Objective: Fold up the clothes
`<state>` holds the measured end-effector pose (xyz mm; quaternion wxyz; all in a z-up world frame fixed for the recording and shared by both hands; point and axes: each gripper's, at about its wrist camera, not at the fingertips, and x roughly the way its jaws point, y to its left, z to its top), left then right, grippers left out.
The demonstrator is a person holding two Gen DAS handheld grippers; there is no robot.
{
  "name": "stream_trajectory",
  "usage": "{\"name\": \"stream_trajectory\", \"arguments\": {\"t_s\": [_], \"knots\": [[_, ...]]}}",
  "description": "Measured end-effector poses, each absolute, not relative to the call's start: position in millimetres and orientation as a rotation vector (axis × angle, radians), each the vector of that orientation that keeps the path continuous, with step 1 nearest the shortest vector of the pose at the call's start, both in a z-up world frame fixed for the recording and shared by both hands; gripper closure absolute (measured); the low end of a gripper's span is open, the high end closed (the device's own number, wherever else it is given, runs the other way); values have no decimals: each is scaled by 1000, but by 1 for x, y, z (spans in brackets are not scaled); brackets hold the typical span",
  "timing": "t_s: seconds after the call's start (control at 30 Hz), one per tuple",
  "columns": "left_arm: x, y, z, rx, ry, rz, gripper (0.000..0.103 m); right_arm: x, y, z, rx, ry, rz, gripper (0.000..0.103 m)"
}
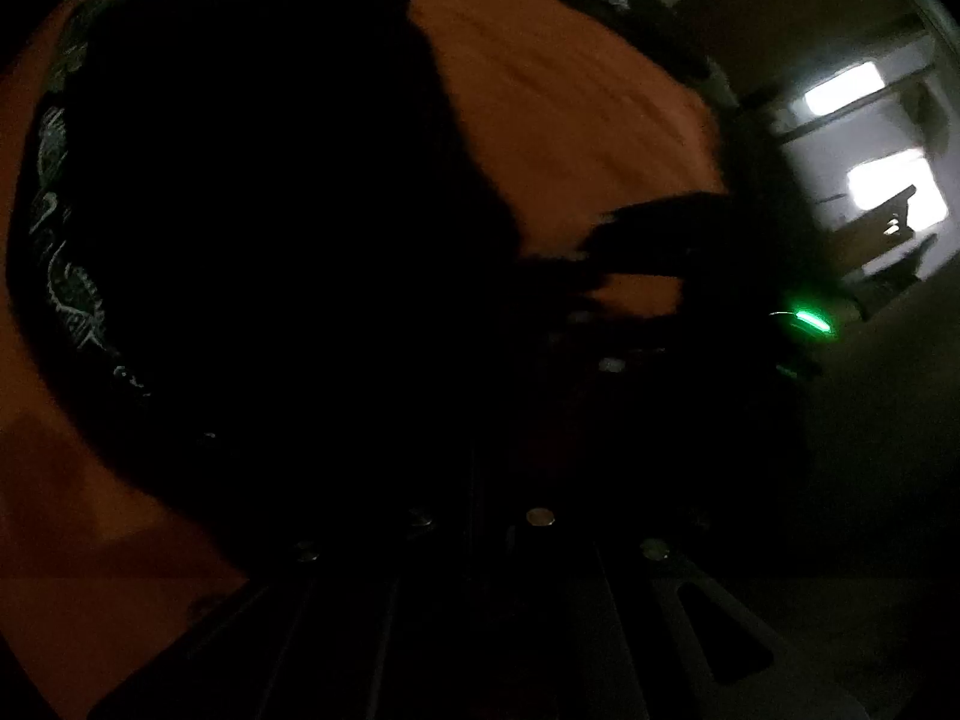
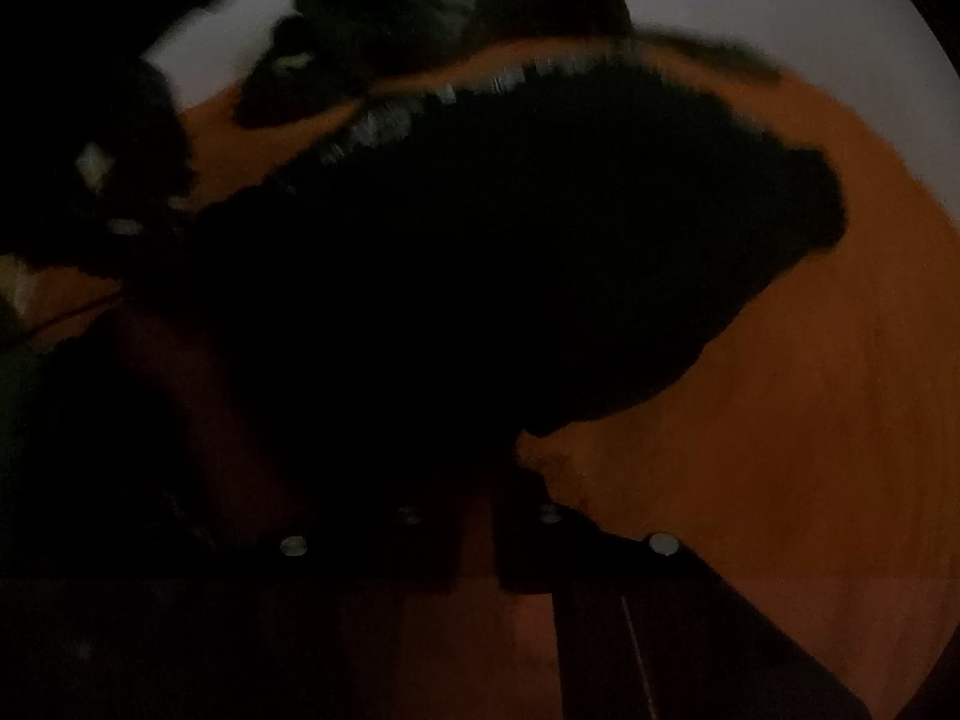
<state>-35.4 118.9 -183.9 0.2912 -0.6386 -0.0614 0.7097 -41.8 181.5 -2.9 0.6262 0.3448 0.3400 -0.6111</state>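
A black garment with a pale printed band along its edge lies bunched on an orange sheet. It runs down into my left gripper, whose tips are lost in the dark cloth; the jaws look shut on it. In the right wrist view the same black garment fills the middle. Its lower corner comes to a point at my right gripper, which is shut there on the cloth. Both pictures are very dark and blurred.
The orange sheet lies bare to the right of the garment. A second dark heap of clothes sits at its far edge by a pale wall. A green light glows on a dark device at right, with bright windows beyond.
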Motion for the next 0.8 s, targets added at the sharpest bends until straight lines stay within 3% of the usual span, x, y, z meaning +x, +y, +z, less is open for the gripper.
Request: {"name": "stream_trajectory", "arguments": {"t_s": [0.1, 0.23, 0.33, 0.57, 0.8], "knots": [[-45, 114, -175, -1657, -248, 1909, 100, -30, 204, 16, 703, 787, -1407, 98], [-46, 123, -176, -1644, -280, 1921, 100, -35, 199, -14, 792, 888, -1382, 98], [-19, 98, -166, -1629, -218, 1863, 100, -40, 195, -8, 796, 840, -1405, 98], [-7, 127, -209, -1711, -190, 1802, 100, -23, 212, 4, 694, 861, -1415, 100], [-27, 119, -207, -1696, -412, 1846, 100, -7, 231, -5, 585, 966, -1370, 103]]}}
